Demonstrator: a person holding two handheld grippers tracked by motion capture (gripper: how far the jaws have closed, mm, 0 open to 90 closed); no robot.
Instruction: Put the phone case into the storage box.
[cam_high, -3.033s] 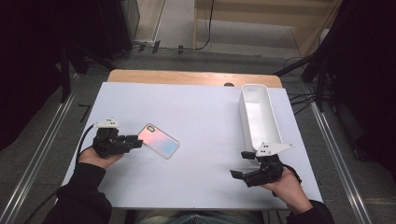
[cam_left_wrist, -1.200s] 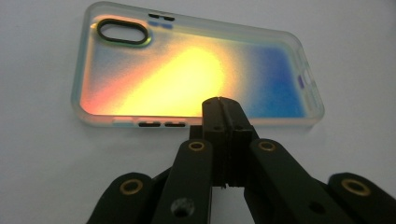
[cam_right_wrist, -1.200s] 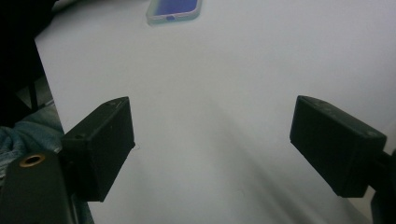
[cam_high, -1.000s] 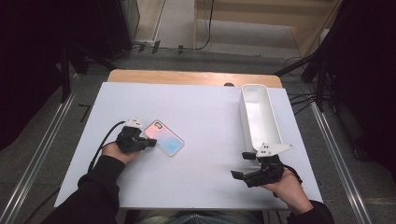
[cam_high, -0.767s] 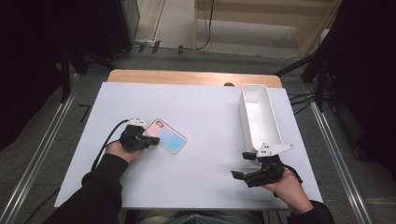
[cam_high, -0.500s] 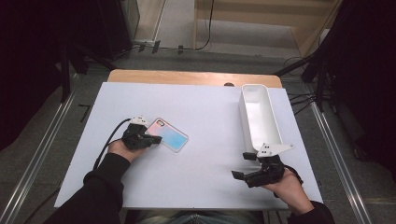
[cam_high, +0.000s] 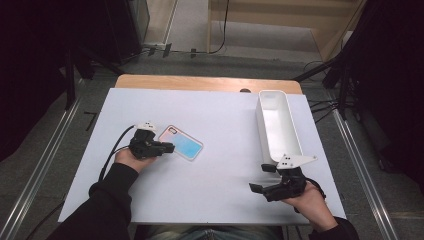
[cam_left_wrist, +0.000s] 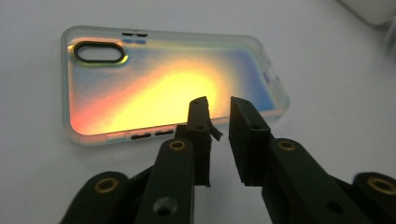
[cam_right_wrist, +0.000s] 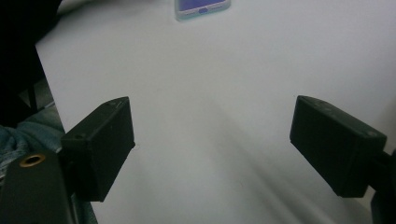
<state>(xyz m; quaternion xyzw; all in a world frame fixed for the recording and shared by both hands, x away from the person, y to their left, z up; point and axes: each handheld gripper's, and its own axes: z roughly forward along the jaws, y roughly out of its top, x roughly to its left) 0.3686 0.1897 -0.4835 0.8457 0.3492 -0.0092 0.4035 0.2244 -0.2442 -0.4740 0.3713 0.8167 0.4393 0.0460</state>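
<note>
1. Left side first: the left gripper (cam_high: 167, 147) sits near the table's (cam_high: 220, 110) left edge, tips right at the near long rim of the phone case (cam_high: 181, 143). Its jaws have just been opening and stand a small gap apart, clamped on nothing; the case rim lies just past the tips, not between the pads, as far as I can tell.

2. How I'd do this step: the case lies flat, so there's no side to pinch from above. Open a touch wider, tip the nose down, slide one pad under the raised lip and bring the other down inside, then squeeze gently. Too hard and that soft rim will probably buckle or skate away across the smooth top.

3. Material-wise: the case (cam_left_wrist: 163, 84) looks like frosted, flexible plastic with an iridescent back going orange to yellow to blue. Rounded corners, an oval camera cutout with a dark ring, little button slots along the edges.

4. Middle: the table top is a matte white sheet, wood strip along the far edge.

5. Right: a tall-walled white plastic bin (cam_high: 278, 125), long and narrow, runs along the right edge.

6. The right gripper (cam_high: 260, 180) rests near the front right corner, jaws wide apart and holding nothing.
</note>
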